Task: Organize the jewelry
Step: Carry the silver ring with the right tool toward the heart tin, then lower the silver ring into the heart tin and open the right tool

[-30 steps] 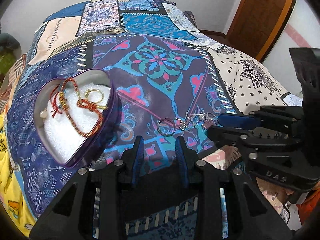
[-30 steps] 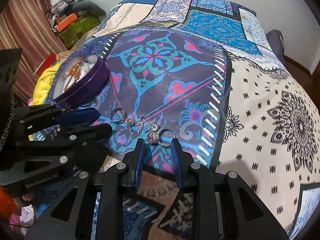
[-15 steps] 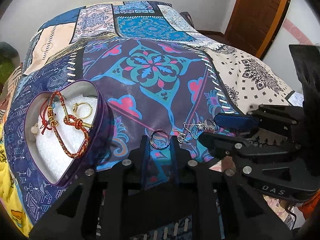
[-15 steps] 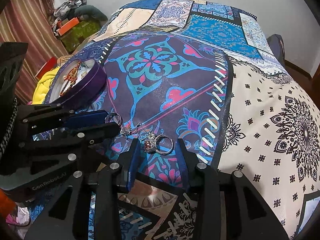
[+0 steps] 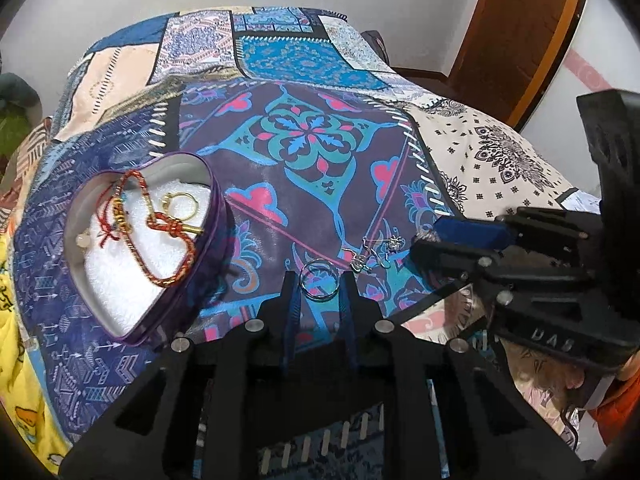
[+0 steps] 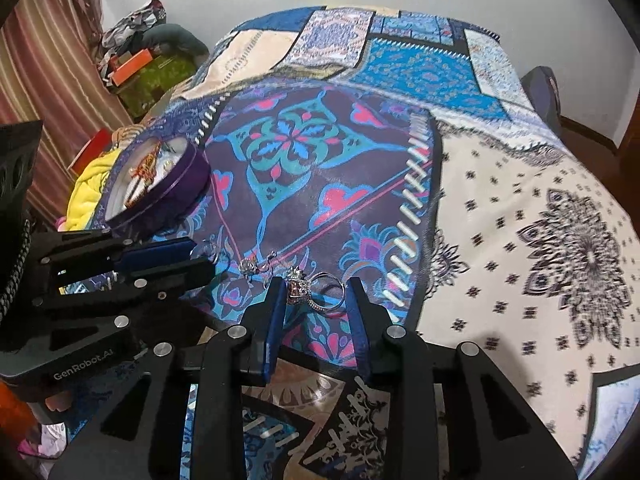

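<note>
A purple heart-shaped tin (image 5: 216,216) with white padding lies on the patterned bedspread and holds a red braided bracelet (image 5: 160,232) and a gold ring (image 5: 182,204). It also shows in the right wrist view (image 6: 168,188). My left gripper (image 5: 319,285) is open with a plain silver ring (image 5: 319,285) lying between its fingertips. Silver earrings (image 5: 374,254) lie just right of it. My right gripper (image 6: 316,292) is open around a jewelled silver ring (image 6: 314,292) that rests on the bedspread.
The patchwork bedspread (image 5: 304,144) covers the whole bed. A wooden door (image 5: 516,32) stands at the back right. Clutter and a striped curtain (image 6: 48,80) lie beyond the bed's left side. Each gripper shows beside the other.
Both grippers have moved forward over the bedspread, so that each ring now lies between its fingertips. The right gripper's jaws have widened. The rings and the tin have not moved.
</note>
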A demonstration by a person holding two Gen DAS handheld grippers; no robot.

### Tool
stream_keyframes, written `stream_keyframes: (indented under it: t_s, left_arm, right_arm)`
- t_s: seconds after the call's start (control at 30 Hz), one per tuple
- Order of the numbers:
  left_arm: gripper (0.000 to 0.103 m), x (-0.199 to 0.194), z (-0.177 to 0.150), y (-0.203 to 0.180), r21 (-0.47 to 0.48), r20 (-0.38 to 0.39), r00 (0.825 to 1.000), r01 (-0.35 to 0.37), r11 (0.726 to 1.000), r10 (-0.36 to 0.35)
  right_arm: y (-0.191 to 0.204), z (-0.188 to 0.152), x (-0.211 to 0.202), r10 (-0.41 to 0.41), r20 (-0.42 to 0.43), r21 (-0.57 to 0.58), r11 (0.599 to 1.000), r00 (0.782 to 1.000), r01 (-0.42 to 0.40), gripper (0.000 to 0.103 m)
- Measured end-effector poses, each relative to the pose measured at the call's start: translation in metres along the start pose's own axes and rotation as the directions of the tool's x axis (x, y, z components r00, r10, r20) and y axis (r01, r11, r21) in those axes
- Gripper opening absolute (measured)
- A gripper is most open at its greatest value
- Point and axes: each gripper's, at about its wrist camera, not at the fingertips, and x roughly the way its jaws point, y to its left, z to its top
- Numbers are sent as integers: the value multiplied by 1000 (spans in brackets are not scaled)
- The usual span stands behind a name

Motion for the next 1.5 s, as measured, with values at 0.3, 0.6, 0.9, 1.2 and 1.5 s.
stream_keyframes:
  t_s: [0.3, 0.6, 0.9, 1.2, 1.5]
  left_arm:
    - [19, -38, 5, 3, -13, 85, 996, -16, 1000, 17]
    - [19, -90, 12, 22, -46, 196, 979, -52, 998, 60]
    - [19, -126, 11, 50, -95, 273, 956, -82, 992, 105]
    - [19, -137, 2, 84, -146, 278, 951, -98, 984, 136]
    - [19, -118, -10, 97, -149, 234, 968, -61, 987, 95]
  right_arm:
    - [7, 14, -32, 8, 97, 9, 1000, 995, -8, 28]
    - [29, 31, -62, 27, 196, -21, 1000, 980, -23, 28]
    - [59, 46, -67, 76, 235, -57, 996, 969, -64, 28]
    - [90, 57, -50, 125, 220, -108, 989, 968, -104, 28]
    - [106, 61, -24, 157, 181, -108, 984, 971, -139, 28]
